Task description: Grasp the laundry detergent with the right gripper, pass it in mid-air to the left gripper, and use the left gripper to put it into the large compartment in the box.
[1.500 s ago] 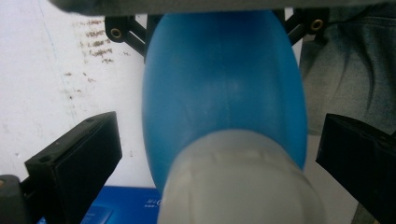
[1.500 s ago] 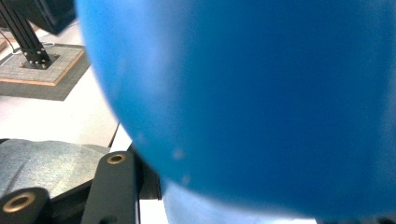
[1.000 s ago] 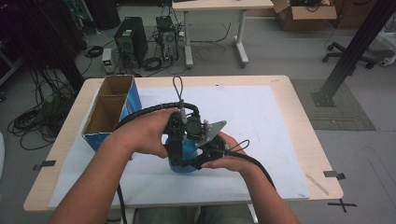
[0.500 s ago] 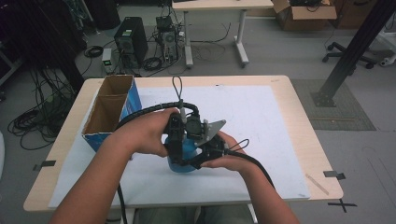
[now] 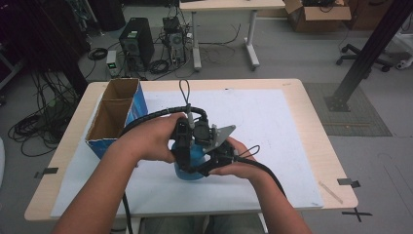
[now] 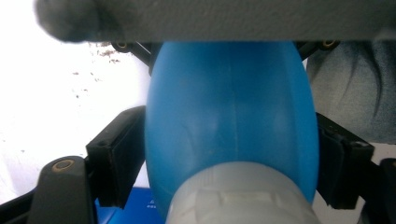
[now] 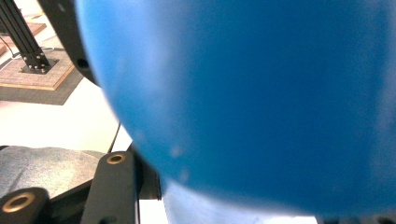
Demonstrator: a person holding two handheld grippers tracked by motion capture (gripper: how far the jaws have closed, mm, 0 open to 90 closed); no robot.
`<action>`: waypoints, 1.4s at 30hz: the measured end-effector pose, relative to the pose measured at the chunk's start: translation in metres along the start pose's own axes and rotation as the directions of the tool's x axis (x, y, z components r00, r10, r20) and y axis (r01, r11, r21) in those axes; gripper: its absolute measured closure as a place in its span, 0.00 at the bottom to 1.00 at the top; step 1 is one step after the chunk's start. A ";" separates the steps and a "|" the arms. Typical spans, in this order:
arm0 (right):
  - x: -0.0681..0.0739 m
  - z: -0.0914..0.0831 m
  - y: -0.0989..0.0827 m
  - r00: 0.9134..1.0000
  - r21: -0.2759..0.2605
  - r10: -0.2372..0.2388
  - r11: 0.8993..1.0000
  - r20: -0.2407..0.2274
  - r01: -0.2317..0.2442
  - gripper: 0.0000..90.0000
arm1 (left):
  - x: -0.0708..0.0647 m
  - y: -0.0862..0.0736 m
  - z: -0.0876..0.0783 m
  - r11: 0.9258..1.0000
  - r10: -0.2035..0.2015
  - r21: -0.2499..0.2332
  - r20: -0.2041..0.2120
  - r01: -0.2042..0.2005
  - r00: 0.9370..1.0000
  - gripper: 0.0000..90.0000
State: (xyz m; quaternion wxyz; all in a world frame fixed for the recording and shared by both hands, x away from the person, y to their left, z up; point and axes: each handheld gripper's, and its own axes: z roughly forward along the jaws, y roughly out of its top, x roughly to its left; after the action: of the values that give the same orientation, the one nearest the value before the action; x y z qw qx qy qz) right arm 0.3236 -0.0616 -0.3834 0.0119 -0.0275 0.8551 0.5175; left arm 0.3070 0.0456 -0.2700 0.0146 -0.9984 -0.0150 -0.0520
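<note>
Bottle [image 5: 190, 161], blue with a white cap [image 6: 243, 200], sits between your two grippers near the front edge of the white sheet [image 5: 272, 126], just right of the open cardboard box [image 5: 117, 112]. Your left gripper [image 5: 182, 141] comes at the bottle from above on the box side, and in the left gripper view its jaws stand on either flank of the blue body, with the cap nearest the camera. Those jaws have just been closing with the bottle between them; the left pad meets the bottle's side, but whether both pads already press I cannot tell. Your right gripper [image 5: 214, 156] lies on the bottle's far side from the box, its grey plate [image 5: 221, 134] tilted up. In the right gripper view the bottle's blue wall is hard against the camera and blurred, and the jaws are closed on the bottle's body. Both your hands wrap their grippers, the left hand [image 5: 151, 139] nearer the box, the right hand [image 5: 238, 163] away from it. Cables run back from each gripper towards you, and one loops up over the sheet beyond the bottle.
</note>
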 end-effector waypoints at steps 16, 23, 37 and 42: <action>0.002 0.001 0.001 1.000 -0.004 0.005 1.000 -0.005 -0.005 0.50 | -0.001 -0.001 -0.003 1.000 -0.001 0.010 0.005 0.001 1.000 0.42; 0.000 -0.002 0.002 1.000 -0.003 -0.019 1.000 0.009 0.020 0.51 | -0.001 -0.001 -0.005 1.000 0.003 -0.004 -0.010 -0.003 1.000 0.42; 0.000 -0.004 0.003 1.000 -0.037 -0.016 0.999 0.001 0.016 0.49 | -0.002 0.001 -0.013 0.999 -0.019 0.030 -0.011 0.019 1.000 0.43; 0.000 -0.006 0.000 1.000 -0.085 0.023 0.996 -0.007 -0.024 0.45 | 0.000 0.002 -0.014 0.999 -0.020 0.034 -0.009 0.021 1.000 0.43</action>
State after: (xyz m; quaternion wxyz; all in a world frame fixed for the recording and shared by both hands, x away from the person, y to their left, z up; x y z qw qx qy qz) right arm 0.3235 -0.0666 -0.3809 0.0022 -0.0195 0.8327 0.5533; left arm 0.3053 0.0428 -0.2566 0.0310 -0.9976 -0.0261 -0.0561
